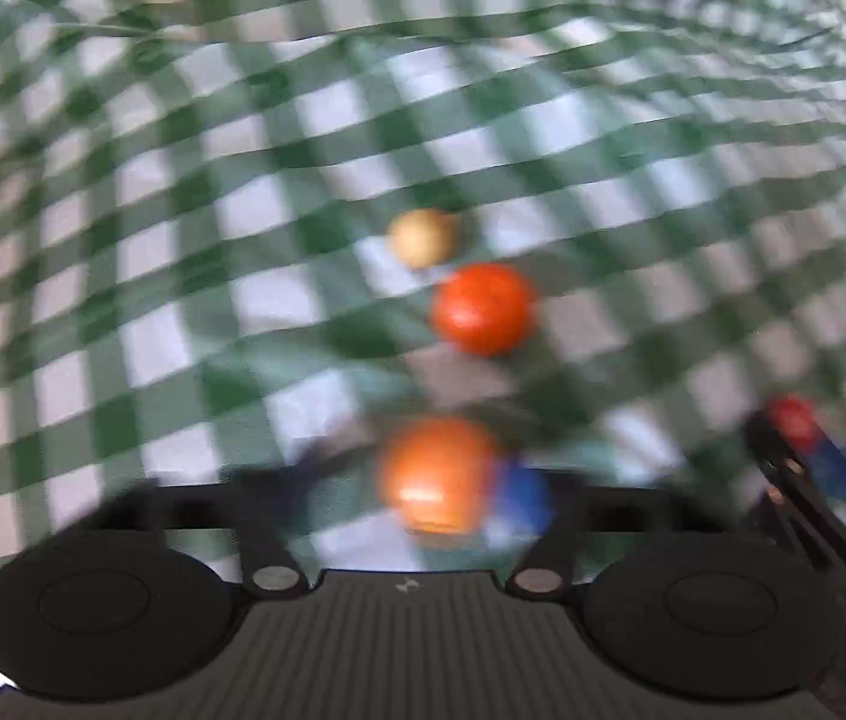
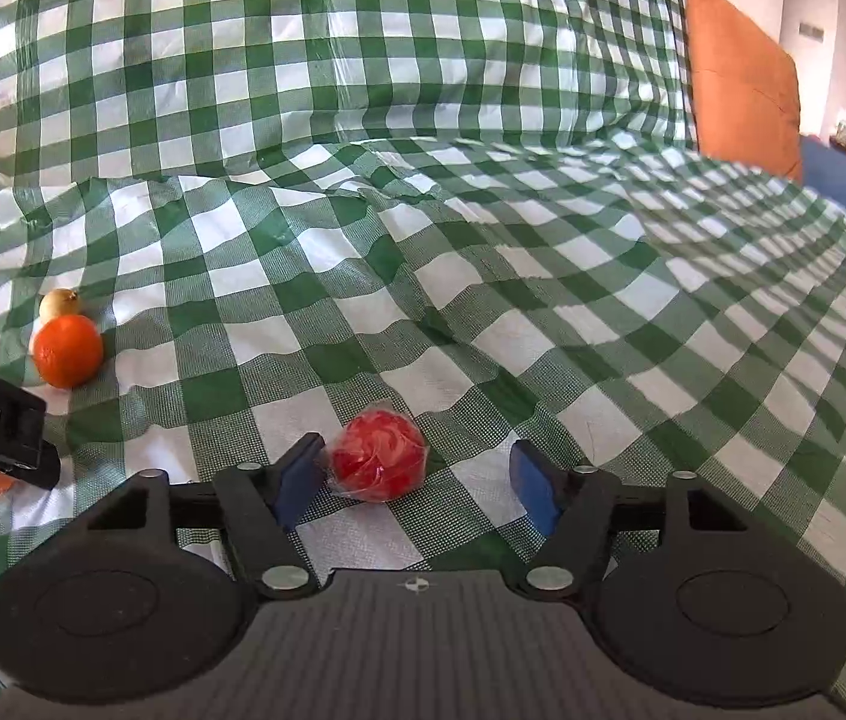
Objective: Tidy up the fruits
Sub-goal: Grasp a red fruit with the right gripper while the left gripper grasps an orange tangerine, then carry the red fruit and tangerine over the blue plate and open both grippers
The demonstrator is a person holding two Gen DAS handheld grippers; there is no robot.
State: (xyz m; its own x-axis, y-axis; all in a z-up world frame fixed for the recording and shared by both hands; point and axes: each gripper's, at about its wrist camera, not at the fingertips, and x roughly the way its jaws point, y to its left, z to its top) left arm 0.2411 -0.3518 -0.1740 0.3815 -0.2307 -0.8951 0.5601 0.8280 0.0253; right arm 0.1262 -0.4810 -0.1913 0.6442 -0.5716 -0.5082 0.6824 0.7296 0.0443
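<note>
— Fruits are seen scattered on the green-and-white checked plastic cloth [image 2: 483, 276]. How are the jaws of the right gripper [image 2: 417, 483] set?

— They are spread wide apart. A round red fruit wrapped in clear film [image 2: 378, 456] is framed between the blue pads [image 2: 297, 480], touching neither, though nearer the left pad.

— And the left gripper [image 1: 453, 480]?

— A smooth orange fruit [image 1: 435, 480] is pressed against one blue pad [image 1: 522, 501], but the view is badly blurred; whether the jaws are closed on it cannot be told.

— What is seen beyond it?

— A round orange mandarin [image 2: 68, 351] and, just behind it, a small pale yellow fruit [image 2: 60, 303] are lying on the cloth, close together.
</note>
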